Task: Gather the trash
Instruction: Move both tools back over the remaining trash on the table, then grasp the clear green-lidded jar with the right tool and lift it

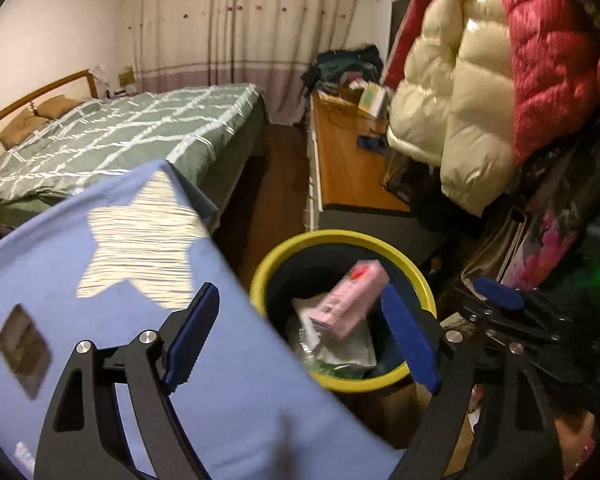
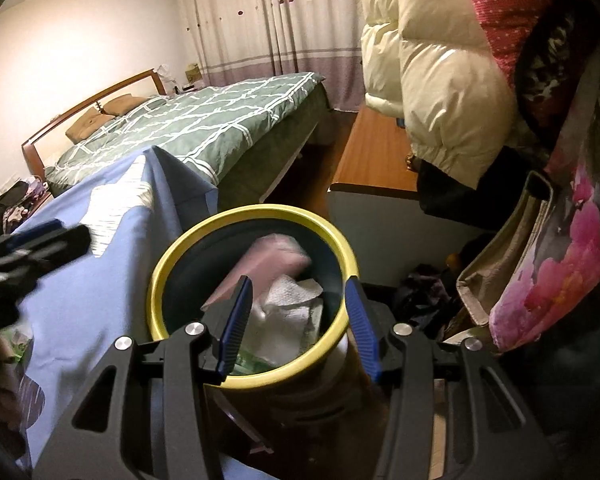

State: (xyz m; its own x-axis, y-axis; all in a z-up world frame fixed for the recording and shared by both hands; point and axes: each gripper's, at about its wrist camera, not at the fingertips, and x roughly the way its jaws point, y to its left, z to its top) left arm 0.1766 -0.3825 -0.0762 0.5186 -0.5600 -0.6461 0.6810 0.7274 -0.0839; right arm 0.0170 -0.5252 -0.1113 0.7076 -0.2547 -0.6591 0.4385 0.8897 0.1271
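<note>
A yellow-rimmed trash bin (image 1: 342, 236) stands on the floor beside a blue cloth-covered table (image 1: 100, 280). A pink carton (image 1: 350, 300) is in mid-air or just landing inside the bin, over crumpled paper and plastic (image 1: 340, 350). My left gripper (image 1: 300, 332) is open and empty above the bin's left edge. In the right wrist view the bin (image 2: 252, 212) holds the blurred pink carton (image 2: 272, 260) and white tissue (image 2: 288, 308). My right gripper (image 2: 298, 324) is open and empty just above the bin. The left gripper's tip (image 2: 36, 244) shows at the left.
A bed with a green checked cover (image 1: 120, 136) lies behind. A wooden desk (image 1: 348, 160) stands to the right of the bin. Puffy jackets (image 1: 460, 80) and a floral bag (image 2: 560, 240) hang at the right. A small wrapper (image 1: 24, 348) lies on the blue cloth.
</note>
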